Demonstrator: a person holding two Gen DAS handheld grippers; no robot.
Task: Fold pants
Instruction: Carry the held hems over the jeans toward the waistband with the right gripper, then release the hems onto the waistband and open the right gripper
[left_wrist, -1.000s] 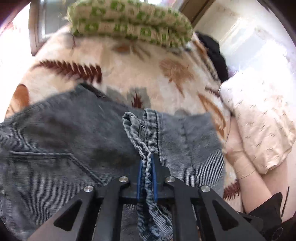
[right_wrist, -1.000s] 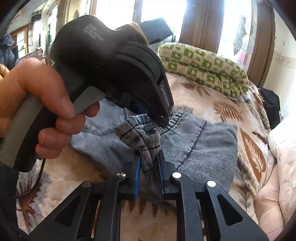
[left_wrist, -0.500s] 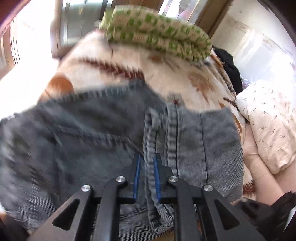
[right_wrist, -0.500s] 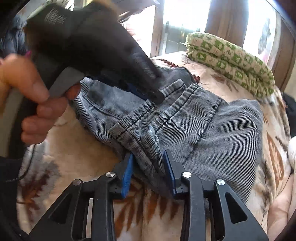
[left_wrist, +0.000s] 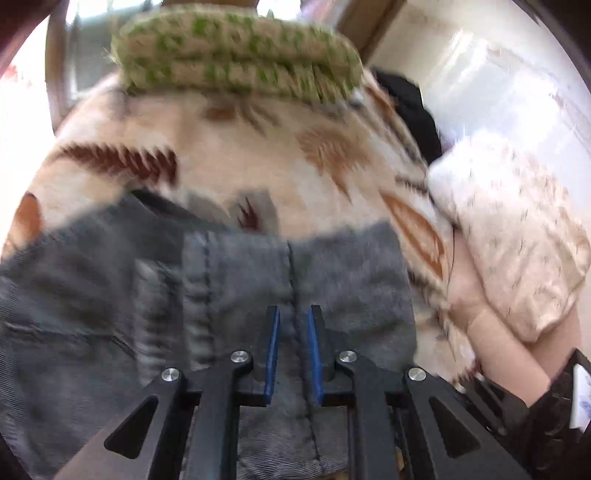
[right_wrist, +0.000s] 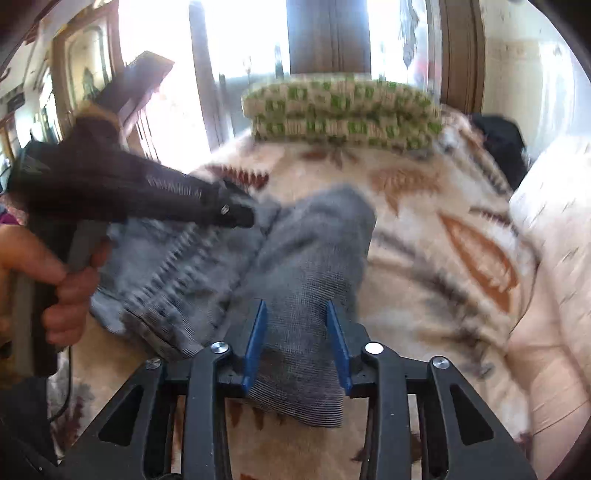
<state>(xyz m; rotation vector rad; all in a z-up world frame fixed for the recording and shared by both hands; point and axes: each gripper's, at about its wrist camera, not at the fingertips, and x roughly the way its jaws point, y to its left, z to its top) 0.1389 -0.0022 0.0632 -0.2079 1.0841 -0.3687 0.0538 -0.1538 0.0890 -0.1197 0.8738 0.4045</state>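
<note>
Left wrist view first: the left tongs (left_wrist: 293, 350) sit low in the centre of the frame, blue pads a little apart, straddling a seam of the grey pants (left_wrist: 221, 295) without pinching it. The pants spread across the lower half of the picture, from the left edge to just right of centre, lying on the leaf-patterned blanket (left_wrist: 229, 147) that covers the bed. The picture is smeared with motion, so the fine detail is soft. At the top of the frame sits a folded green-checked blanket (left_wrist: 236, 59). On the right, a pale pillow (left_wrist: 517, 240) fills the middle, and a dark garment (left_wrist: 417, 110) lies at upper right between the folded blanket and the pillow.

Over to the right wrist view: the right tongs (right_wrist: 297, 345) are at lower centre, spread wide, with a fold of the grey fabric running between the pads but not gripped. The pants (right_wrist: 295, 258) lie bunched from centre left down to lower centre. At left, the person's left hand (right_wrist: 55, 288) grips the handle of the other gripper, whose black tip touches the cloth at centre left; whether it pinches there is too blurred to tell. The green-checked blanket (right_wrist: 343, 110) sits at upper centre, and bright windows (right_wrist: 251, 55) glare behind it.
</note>
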